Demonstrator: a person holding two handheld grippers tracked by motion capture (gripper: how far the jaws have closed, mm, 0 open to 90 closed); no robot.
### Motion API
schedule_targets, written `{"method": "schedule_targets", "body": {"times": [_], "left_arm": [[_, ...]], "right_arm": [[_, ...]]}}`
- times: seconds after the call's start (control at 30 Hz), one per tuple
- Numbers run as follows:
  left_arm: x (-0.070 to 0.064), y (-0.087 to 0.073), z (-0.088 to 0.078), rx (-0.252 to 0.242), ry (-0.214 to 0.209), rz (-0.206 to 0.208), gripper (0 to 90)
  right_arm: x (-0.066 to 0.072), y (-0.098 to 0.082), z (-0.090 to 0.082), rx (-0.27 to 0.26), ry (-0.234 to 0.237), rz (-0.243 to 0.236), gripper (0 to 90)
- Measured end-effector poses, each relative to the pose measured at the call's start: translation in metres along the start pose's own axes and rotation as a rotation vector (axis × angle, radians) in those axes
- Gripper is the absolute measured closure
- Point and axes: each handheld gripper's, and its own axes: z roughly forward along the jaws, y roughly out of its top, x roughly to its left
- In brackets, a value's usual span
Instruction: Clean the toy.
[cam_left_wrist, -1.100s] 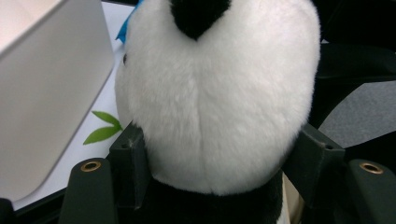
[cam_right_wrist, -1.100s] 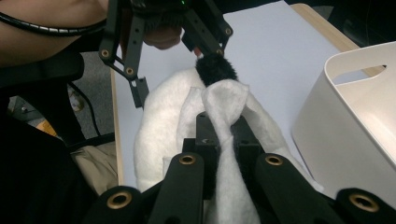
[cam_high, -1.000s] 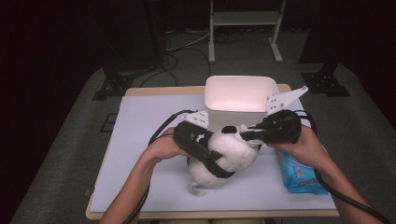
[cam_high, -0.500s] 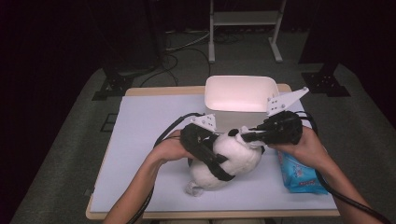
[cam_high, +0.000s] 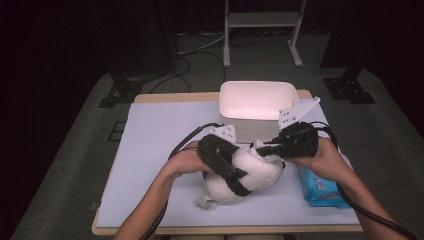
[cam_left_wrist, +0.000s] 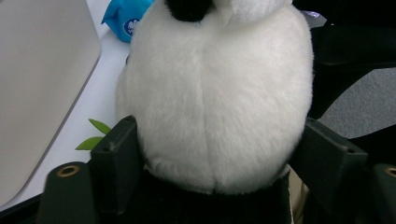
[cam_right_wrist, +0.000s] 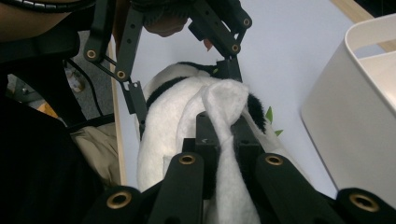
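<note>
Two tongs on a plush panda, white bin waiting behind it

The plush panda (cam_high: 250, 172) lies on the surface (cam_high: 160, 135) near the front edge, just before the white bin (cam_high: 255, 102), whose inside looks empty. The right tongs (cam_right_wrist: 223, 135) are clamped on a white fold of the toy; the left tongs (cam_left_wrist: 212, 154) straddle its body, jaws just opening, pads beside the fur. Best to keep the right pinch firm, settle the left lower round the belly, and lift both evenly. A blue packet (cam_high: 320, 187) lies at the right.
</note>
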Motion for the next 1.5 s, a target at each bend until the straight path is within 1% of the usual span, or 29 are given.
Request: {"method": "schedule_targets", "body": {"times": [0.17,0.23,0.3,0.33,0.5,0.6,0.67,0.77,0.8,0.83,0.87,0.9,0.97,1.03,1.07,1.1,1.17,1.23,1.3,1.4,1.43,1.5], "left_arm": [[-0.001,0.000,0.003,0.005,0.005,0.002,17.6],[0.000,-0.001,0.003,0.019,0.008,0.004,17.3],[0.000,-0.002,0.003,0.025,0.013,-0.002,16.3],[0.000,-0.003,0.002,0.031,0.015,0.006,16.1],[-0.001,-0.006,-0.002,0.016,0.019,0.002,16.1],[-0.001,-0.008,-0.004,0.019,0.025,0.008,16.1],[-0.002,-0.010,-0.005,0.013,0.029,-0.002,15.9],[-0.001,-0.013,-0.007,0.020,0.034,-0.010,15.1],[-0.001,-0.014,-0.007,0.030,0.038,-0.010,14.1],[-0.001,-0.016,-0.007,0.041,0.046,-0.018,13.0],[-0.001,-0.018,-0.007,0.041,0.052,-0.012,13.0],[-0.002,-0.020,-0.008,0.029,0.046,-0.015,13.0],[-0.003,-0.022,-0.010,0.022,0.053,-0.014,12.9],[-0.002,-0.024,-0.012,0.043,0.065,-0.022,11.7],[-0.002,-0.025,-0.013,0.045,0.069,-0.024,11.7],[-0.001,-0.027,-0.013,0.047,0.066,-0.031,11.7],[-0.001,-0.029,-0.015,0.056,0.071,-0.030,11.7],[-0.002,-0.031,-0.015,0.051,0.068,-0.039,11.6],[-0.002,-0.033,-0.015,0.056,0.071,-0.040,11.4],[-0.002,-0.036,-0.014,0.076,0.079,-0.038,10.8],[-0.002,-0.037,-0.013,0.076,0.077,-0.042,10.5],[-0.002,-0.037,-0.012,0.073,0.074,-0.039,10.2]], "right_arm": [[-0.002,-0.008,-0.001,0.002,-0.002,0.015,84.2],[-0.003,-0.012,-0.002,0.005,-0.006,0.022,84.2],[-0.004,-0.017,-0.003,-0.001,-0.007,0.039,84.2],[-0.005,-0.018,-0.004,0.002,-0.006,0.041,84.2],[-0.006,-0.025,-0.006,0.004,-0.009,0.061,84.2],[-0.007,-0.029,-0.006,0.005,-0.008,0.070,84.2],[-0.008,-0.032,-0.007,0.005,-0.012,0.075,84.3],[-0.009,-0.037,-0.008,0.006,-0.016,0.087,84.2],[-0.010,-0.038,-0.008,0.006,-0.017,0.088,84.2],[-0.010,-0.040,-0.009,0.006,-0.018,0.092,84.2],[-0.010,-0.041,-0.009,0.007,-0.017,0.097,84.2],[-0.011,-0.043,-0.009,0.008,-0.018,0.099,84.2],[-0.012,-0.046,-0.008,0.002,-0.010,0.103,84.3],[-0.012,-0.049,-0.008,0.009,-0.015,0.108,84.3],[-0.013,-0.052,-0.008,0.011,-0.019,0.112,84.3],[-0.014,-0.053,-0.009,0.010,-0.018,0.120,84.3],[-0.015,-0.058,-0.010,0.011,-0.019,0.130,84.3],[-0.015,-0.061,-0.010,0.014,-0.022,0.136,84.3],[-0.016,-0.064,-0.009,0.018,-0.019,0.141,84.3],[-0.017,-0.069,-0.009,0.025,-0.021,0.153,84.3],[-0.017,-0.070,-0.009,0.028,-0.022,0.155,84.3],[-0.017,-0.073,-0.009,0.031,-0.023,0.163,84.3]]}}
